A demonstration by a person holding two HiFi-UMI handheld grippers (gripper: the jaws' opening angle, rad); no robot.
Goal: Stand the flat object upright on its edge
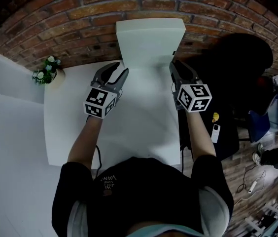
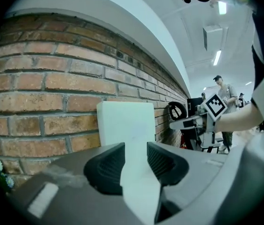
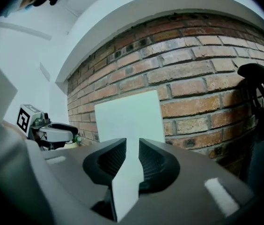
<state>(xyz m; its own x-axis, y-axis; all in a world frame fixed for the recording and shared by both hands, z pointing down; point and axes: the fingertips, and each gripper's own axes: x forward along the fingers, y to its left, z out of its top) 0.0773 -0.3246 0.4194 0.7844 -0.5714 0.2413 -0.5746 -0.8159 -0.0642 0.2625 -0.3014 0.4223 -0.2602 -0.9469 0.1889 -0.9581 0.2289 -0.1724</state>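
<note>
My left gripper (image 1: 119,69) and right gripper (image 1: 177,65) each pinch a side edge of the white board (image 1: 149,38). The brick wall (image 1: 80,19) stands close behind it.

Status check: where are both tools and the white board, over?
Left tool shut on white board. Right tool shut on it too. Board raised, near brick wall. Small flowers sit apart, left.

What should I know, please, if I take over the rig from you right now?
Left gripper: shut on the white board's lower left edge.
Right gripper: shut on its lower right edge.
Board: near upright at the table's far end, before the brick wall; whether its bottom edge rests on the table is unclear.
Done: board raised.
Left: settle it on its edge, release, check it stands.
</note>
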